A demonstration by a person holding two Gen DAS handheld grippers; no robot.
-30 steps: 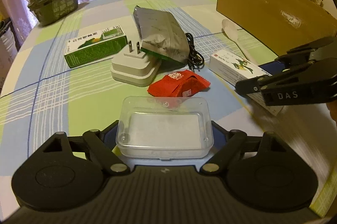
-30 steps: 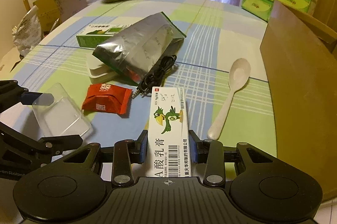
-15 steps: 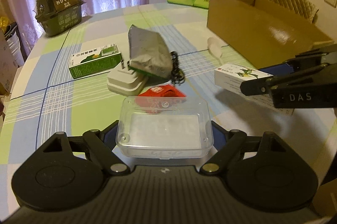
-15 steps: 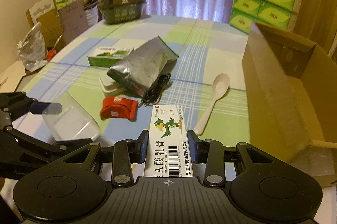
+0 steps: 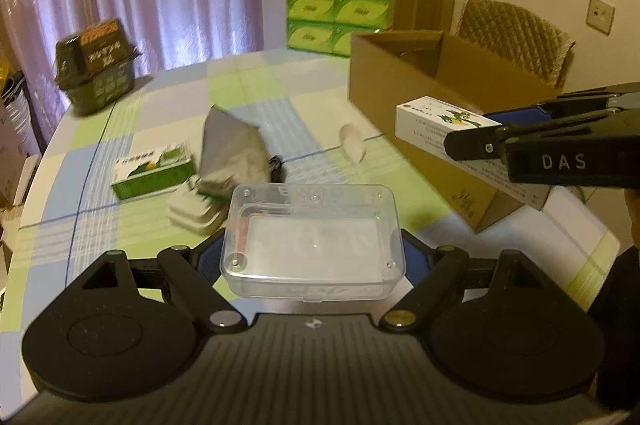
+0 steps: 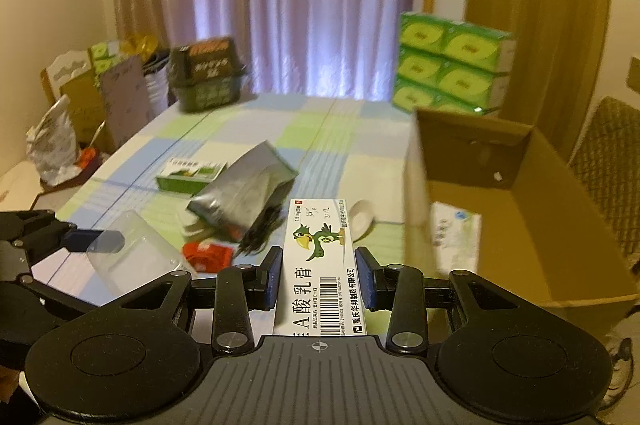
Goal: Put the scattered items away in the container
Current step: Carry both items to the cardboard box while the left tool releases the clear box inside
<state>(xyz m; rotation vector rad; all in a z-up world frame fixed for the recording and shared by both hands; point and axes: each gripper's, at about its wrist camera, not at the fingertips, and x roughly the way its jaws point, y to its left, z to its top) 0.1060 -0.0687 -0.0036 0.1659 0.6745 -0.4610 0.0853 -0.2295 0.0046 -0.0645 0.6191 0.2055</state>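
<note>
The table (image 5: 120, 129) wears a cloth with green, blue and white squares. Purple curtains (image 6: 304, 1) hang behind it at 12 o'clock. A stack of green tissue packs (image 5: 340, 7) sits at the far end of the table, and a padded chair (image 5: 516, 37) stands at 2 o'clock by a wall with sockets.

A big brown cardboard box (image 6: 520, 209) sits open on the table at 3 o'clock in the right view. Inside it lies a white packet with a blue mark (image 6: 456, 237). A dark green tub with a lid (image 5: 96, 69) sits at 10 o'clock.

The left tongs (image 5: 314, 245) pinch a clear plastic box (image 5: 314, 229), held up over the table. It looks empty, though the view through it is blurry.

The right tongs (image 6: 318, 275) pinch a long white box with a green bird (image 6: 320, 261), up in the air beside the cardboard box.

Left on the table are a silver bag (image 5: 230, 153), a green and white box (image 5: 154, 169), a white plug (image 5: 192, 213), a black cord (image 6: 260, 233), a red packet (image 6: 208, 253) and a white spoon (image 5: 352, 143).
</note>
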